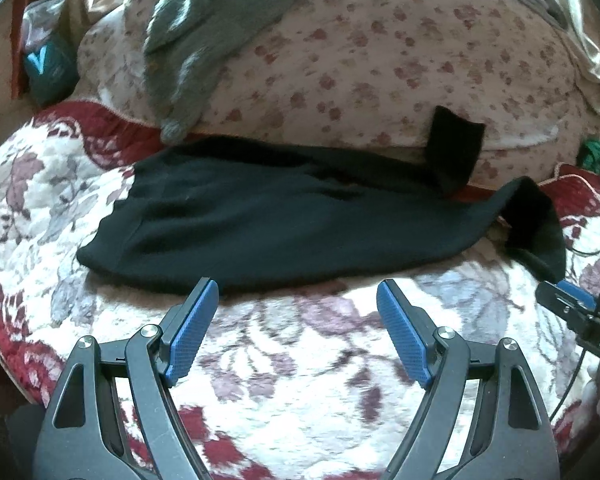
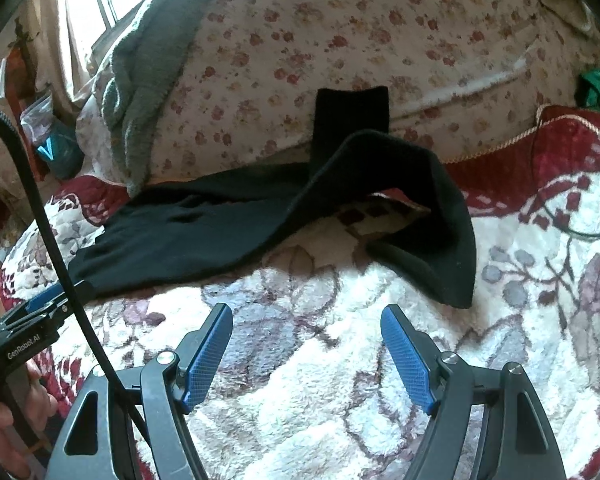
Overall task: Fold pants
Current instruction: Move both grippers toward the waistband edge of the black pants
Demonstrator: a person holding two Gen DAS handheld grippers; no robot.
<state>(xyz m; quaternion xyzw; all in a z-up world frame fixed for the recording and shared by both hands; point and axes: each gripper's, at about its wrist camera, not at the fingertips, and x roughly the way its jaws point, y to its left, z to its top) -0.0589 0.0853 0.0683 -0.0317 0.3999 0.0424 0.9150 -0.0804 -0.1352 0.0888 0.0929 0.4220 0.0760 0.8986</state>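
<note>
Across the bed's floral blanket (image 1: 300,360) lie the black pants (image 1: 260,224), stretched sideways with the wider end toward the left and the two legs trailing right. At the left, the left hand-held gripper (image 1: 298,292) hovers just short of the near edge of the cloth, its blue pads (image 1: 192,332) spread wide and holding nothing. Midway, the fabric looks thick, soft and fleecy, so it will probably drape limply, sag when lifted and bunch rather than slide; it seems light enough for a pinch at an edge. Farther right, one leg end climbs against the flowered pillow (image 1: 380,40) while the other curls back on itself, its cuff (image 2: 440,248) doubled over. The right hand-held gripper (image 2: 306,316) waits near that cuff, jaws apart and empty. Hems and the waist edge look like the surest places to take hold.
</note>
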